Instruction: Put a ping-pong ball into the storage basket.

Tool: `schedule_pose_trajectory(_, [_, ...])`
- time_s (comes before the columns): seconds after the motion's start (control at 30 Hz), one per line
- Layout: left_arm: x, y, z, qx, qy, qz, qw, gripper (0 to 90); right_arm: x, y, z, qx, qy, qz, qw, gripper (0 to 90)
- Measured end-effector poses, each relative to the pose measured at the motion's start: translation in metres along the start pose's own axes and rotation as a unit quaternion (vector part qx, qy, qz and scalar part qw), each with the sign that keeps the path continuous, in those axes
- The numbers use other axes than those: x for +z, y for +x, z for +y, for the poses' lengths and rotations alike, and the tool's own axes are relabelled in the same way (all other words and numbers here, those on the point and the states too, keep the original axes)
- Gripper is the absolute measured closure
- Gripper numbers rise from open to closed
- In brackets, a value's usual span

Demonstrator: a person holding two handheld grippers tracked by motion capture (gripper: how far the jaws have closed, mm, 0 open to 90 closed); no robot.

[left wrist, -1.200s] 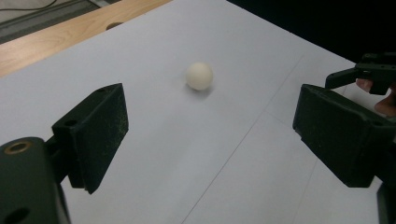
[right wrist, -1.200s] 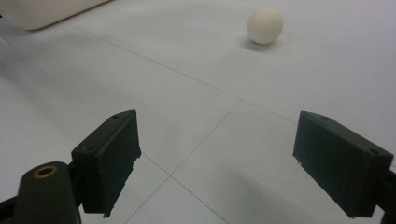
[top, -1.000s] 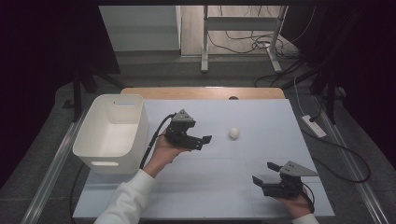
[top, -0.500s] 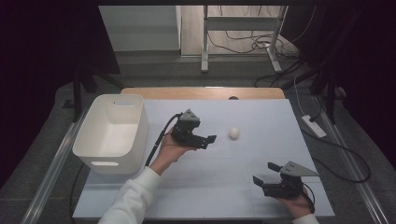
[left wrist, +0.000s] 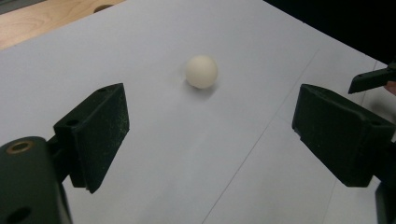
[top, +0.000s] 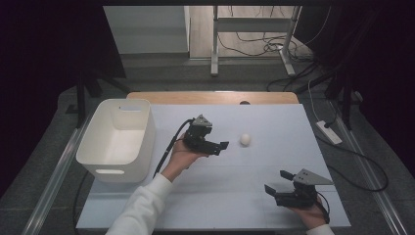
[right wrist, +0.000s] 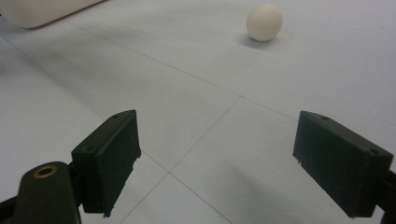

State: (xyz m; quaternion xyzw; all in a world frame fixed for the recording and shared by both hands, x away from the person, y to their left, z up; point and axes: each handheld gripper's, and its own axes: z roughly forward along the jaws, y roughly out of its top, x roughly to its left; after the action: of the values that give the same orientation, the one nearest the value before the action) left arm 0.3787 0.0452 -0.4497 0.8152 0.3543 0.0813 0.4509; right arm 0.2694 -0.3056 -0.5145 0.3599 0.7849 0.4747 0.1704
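Observation:
A small cream ball [top: 245, 139] lies on the white table sheet, right of centre. My left gripper [top: 221, 147] hovers just left of it, open, its jaws pointing toward the ball. In the left gripper view the ball [left wrist: 201, 71] sits ahead of the wide-apart jaws, nothing between them. My right gripper [top: 277, 182] rests near the table's front right, open and empty. In the right gripper view the ball [right wrist: 265, 22] lies far off at the upper right.
A white plastic bin [top: 117, 138] stands at the table's left side, nothing visible inside it. A wooden strip [top: 210, 97] runs along the far edge. A power strip [top: 329, 131] and cables lie off the table at the right.
My left gripper has moved right, closing the distance to the ball. The right gripper and the ball have stayed where they were.

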Motion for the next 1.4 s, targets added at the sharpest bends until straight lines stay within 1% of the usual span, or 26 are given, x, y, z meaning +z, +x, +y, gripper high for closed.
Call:
schedule_pose_trajectory(0.33, [0.012,-0.002,0.003,0.002,0.006,-0.001,1.0,11.8,0.0,0.0,0.0,0.0,0.001,-0.001,1.0,14.5])
schedule_pose_trajectory(0.4, [0.016,-0.003,0.005,-0.001,0.005,-0.005,1.0,11.8,0.001,0.0,0.0,0.001,0.0,-0.001,1.0,14.4])
schedule_pose_trajectory(0.57, [0.026,-0.005,0.008,-0.003,0.006,-0.006,1.0,11.9,0.001,0.0,-0.001,0.002,0.001,-0.001,1.0,14.5])
schedule_pose_trajectory(0.7, [0.031,-0.005,0.009,-0.003,0.011,-0.004,0.9999,11.9,0.0,-0.001,-0.001,0.003,0.001,-0.001,1.0,14.4])
schedule_pose_trajectory(0.77, [0.034,-0.007,0.009,0.004,0.018,0.001,0.9998,11.9,0.0,-0.001,-0.001,0.003,0.001,-0.002,1.0,14.4])
schedule_pose_trajectory(0.83, [0.037,-0.007,0.009,0.002,0.02,0.001,0.9998,11.9,0.0,-0.001,-0.001,0.003,0.001,-0.002,1.0,14.4])
schedule_pose_trajectory(1.17, [0.045,-0.01,0.012,0.005,0.029,-0.002,0.9996,11.9,0.001,0.0,-0.001,0.003,0.001,-0.001,1.0,14.4])
schedule_pose_trajectory(1.4, [0.052,-0.01,0.01,0.003,0.035,-0.002,0.9994,11.8,0.001,0.0,-0.001,0.003,0.002,0.0,1.0,14.4])
